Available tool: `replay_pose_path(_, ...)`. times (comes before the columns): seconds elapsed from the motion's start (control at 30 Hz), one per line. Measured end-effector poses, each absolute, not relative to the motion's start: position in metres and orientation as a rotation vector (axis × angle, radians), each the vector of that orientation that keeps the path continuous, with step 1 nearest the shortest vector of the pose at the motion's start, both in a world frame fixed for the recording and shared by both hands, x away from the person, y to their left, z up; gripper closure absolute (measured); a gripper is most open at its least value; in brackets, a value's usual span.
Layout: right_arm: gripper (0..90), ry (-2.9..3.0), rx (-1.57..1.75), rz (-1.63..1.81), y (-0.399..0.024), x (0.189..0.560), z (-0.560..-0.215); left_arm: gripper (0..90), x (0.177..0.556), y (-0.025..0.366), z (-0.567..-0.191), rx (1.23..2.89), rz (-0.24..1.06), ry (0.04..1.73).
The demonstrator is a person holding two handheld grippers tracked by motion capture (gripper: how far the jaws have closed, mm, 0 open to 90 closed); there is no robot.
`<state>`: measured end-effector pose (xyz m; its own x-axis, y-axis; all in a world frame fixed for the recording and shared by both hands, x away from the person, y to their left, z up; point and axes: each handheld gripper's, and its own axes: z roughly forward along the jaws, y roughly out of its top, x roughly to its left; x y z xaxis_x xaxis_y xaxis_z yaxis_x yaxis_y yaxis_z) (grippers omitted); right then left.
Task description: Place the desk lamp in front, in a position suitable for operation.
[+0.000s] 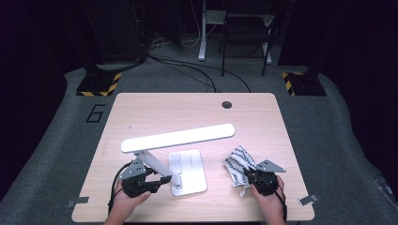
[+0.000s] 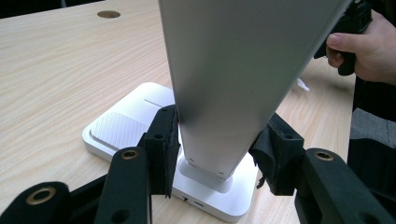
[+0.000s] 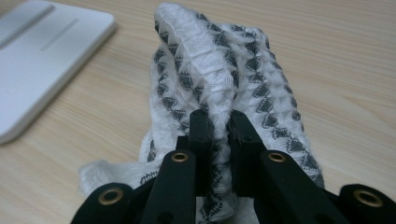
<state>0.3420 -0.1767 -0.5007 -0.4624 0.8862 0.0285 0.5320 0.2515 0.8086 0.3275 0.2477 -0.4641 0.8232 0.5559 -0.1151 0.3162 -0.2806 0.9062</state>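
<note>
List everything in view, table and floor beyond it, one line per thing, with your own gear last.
Desk lamp: one, white, left of table centre, flat base on the table, bar head stretched across above it.
Cloth: one, white with dark grey pattern, bunched, right of the lamp base.
Table: one, light wood, with a round cable hole near the far edge.
Hazard-striped feet: two, black and yellow, on the grey floor past the far corners.
Cables: several, black, on the floor behind the table.
Left gripper: black, jaws on either side of the lamp's arm.
Right gripper: black, shut on a fold of the cloth.
Hands: two, at the near edge.
</note>
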Motion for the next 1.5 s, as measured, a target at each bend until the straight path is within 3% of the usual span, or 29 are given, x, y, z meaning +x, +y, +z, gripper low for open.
replay_pose_path(0.5, 80.6, 2.229, 1.137, 1.328, -0.107, 0.328, -0.483, 53.9, 0.323, 0.243, -0.465, 1.885, 0.272, 0.651)
replay_pose_path(0.97, 77.9, 2.390, 1.013, 1.304, -0.061, 0.319, -0.498, 53.9, 0.323, 0.242, -0.465, 1.886, 0.268, 0.640)
replay_pose_path(1.33, 61.3, 2.393, 0.961, 1.244, -0.058, 0.318, -0.503, 53.8, 0.324, 0.242, -0.466, 1.878, 0.263, 0.637)
replay_pose_path(1.5, 43.6, 2.347, 0.949, 1.240, -0.058, 0.323, -0.501, 53.8, 0.324, 0.242, -0.466, 1.876, 0.262, 0.636)
